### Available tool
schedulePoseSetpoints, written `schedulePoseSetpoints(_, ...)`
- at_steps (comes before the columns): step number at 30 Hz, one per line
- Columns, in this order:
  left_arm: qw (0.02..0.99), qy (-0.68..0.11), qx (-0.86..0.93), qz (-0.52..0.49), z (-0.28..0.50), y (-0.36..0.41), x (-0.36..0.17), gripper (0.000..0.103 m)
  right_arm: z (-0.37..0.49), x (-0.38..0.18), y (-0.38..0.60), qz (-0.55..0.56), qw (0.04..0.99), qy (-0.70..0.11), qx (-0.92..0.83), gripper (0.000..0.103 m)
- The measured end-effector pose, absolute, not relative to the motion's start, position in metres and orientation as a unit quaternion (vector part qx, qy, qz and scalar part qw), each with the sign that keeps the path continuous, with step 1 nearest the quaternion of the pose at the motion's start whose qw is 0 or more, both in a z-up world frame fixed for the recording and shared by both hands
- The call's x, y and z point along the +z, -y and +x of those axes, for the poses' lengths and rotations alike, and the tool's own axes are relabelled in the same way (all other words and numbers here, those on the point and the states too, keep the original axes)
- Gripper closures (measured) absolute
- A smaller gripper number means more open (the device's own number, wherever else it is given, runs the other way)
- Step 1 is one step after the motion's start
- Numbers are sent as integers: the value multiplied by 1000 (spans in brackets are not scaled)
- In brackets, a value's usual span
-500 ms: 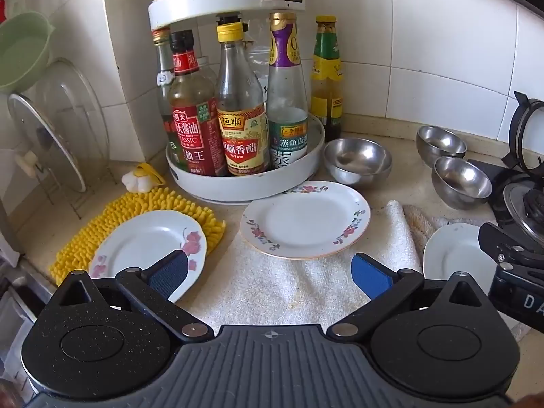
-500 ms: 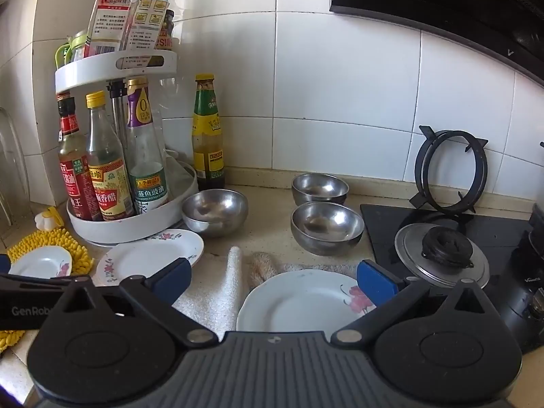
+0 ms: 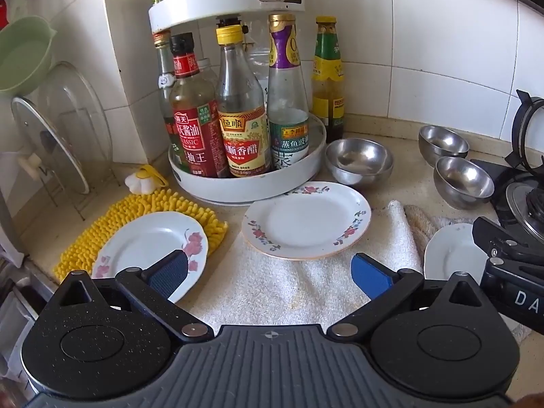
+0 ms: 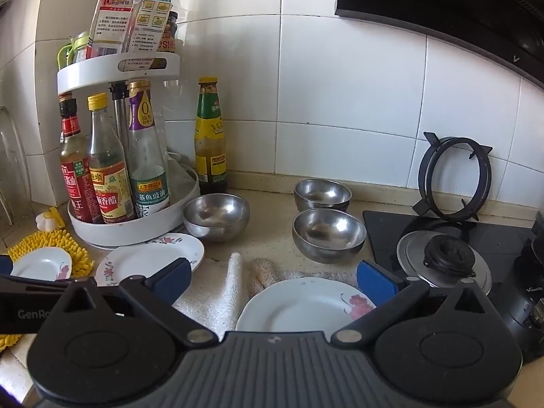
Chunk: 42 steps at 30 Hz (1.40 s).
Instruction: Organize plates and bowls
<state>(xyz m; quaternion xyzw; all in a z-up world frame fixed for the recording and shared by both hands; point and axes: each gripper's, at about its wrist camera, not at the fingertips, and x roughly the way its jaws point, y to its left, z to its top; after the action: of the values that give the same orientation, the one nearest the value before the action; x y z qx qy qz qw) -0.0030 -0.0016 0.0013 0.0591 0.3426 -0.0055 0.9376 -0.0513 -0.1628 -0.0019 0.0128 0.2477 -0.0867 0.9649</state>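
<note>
1. Left gripper [image 3: 268, 273]: jaws spread wide, holding nothing, low centre of frame above the white towel [image 3: 272, 292].
2. Right gripper [image 4: 273, 280]: equally wide, empty, over the small floral plate [image 4: 306, 306] at bottom centre.
3. Compared with half a second ago: practically no shift in either view; nothing lifted yet.
4. Larger floral plate [image 3: 307, 219] mid-frame on the towel; third plate [image 3: 149, 248] lower left on the yellow mat [image 3: 136, 210].
5. Three steel bowls, nearest [image 4: 328, 234], centre right, apart, unstacked.
6. Probably still the approach; stacking not begun.
</note>
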Motion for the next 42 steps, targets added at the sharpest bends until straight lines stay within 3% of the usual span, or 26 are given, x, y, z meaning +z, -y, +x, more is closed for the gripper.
schedulePoseSetpoints(42,913,-392,-72,86,0,47,-25,0,-68,-9,195,15,946,-281,-164,0)
